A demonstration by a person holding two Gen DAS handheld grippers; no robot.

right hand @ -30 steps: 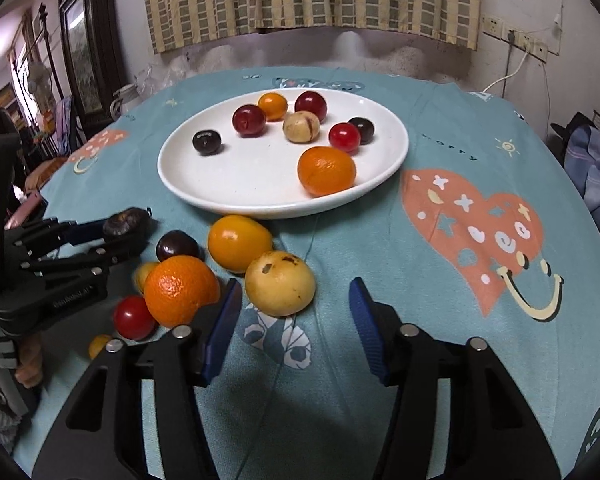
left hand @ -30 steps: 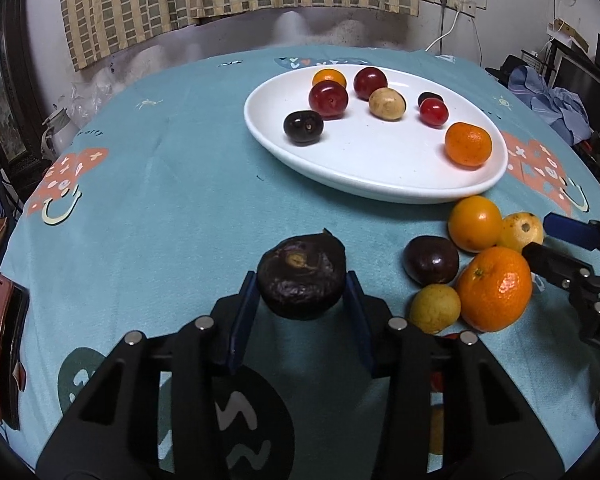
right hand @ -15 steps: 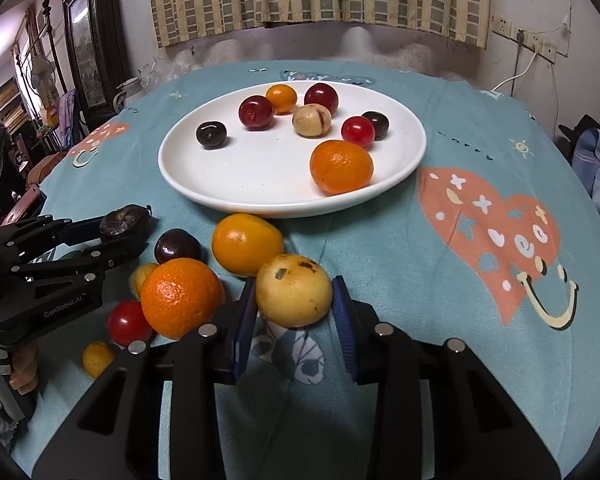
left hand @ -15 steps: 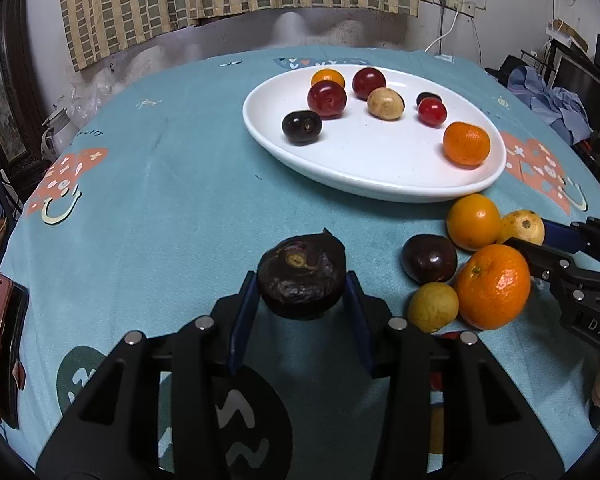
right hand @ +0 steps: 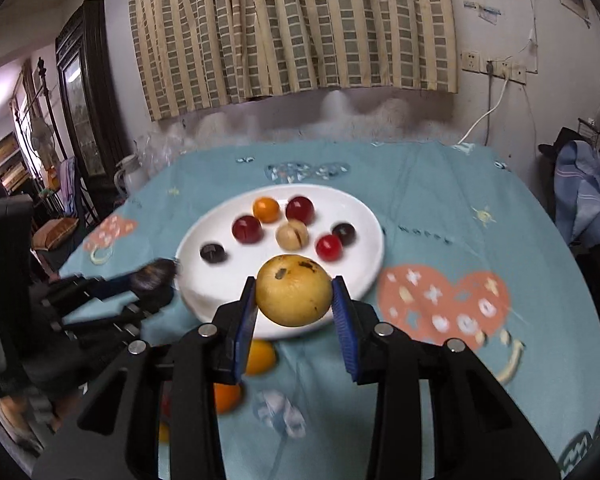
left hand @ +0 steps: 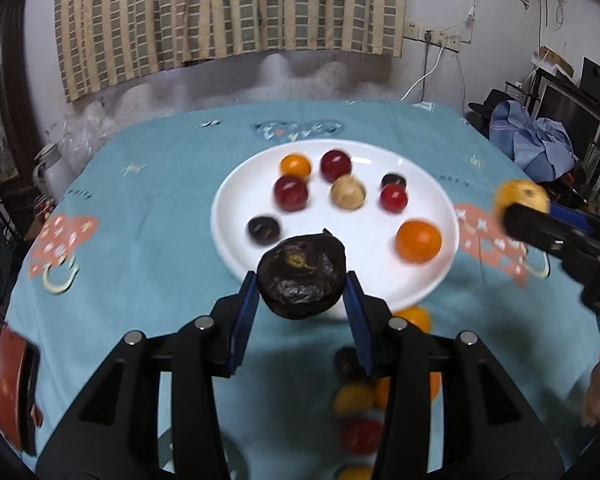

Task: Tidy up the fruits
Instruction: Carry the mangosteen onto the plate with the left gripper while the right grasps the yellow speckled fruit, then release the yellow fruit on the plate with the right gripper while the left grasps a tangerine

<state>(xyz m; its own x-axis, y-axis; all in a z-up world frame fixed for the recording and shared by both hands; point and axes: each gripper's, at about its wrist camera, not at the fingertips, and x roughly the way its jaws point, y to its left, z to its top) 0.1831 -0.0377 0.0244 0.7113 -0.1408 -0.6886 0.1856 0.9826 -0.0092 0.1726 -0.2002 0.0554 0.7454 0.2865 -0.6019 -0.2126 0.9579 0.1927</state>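
Where the fruits are concerned, two are held above the table and the rest are split between the white plate and the teal tablecloth. A dark wrinkled fruit sits clamped between the blue pads of the left gripper, raised over the near rim of the plate. A yellow spotted fruit is pinched likewise in the right gripper, also over the plate's near edge; both pairs of tongs are closed only as far as the fruit allows.

On the plate lie an orange, a small orange fruit, two dark red plums, a red cherry-sized fruit, a pale tan fruit and two near-black ones.

Loose fruits on the cloth near the left gripper are partly hidden behind its arm and blurred; their count cannot be fixed. Motion blur softens most of both views. No brand lettering is legible on either tool. The cloth's heart print carries white marks too smeared to read.
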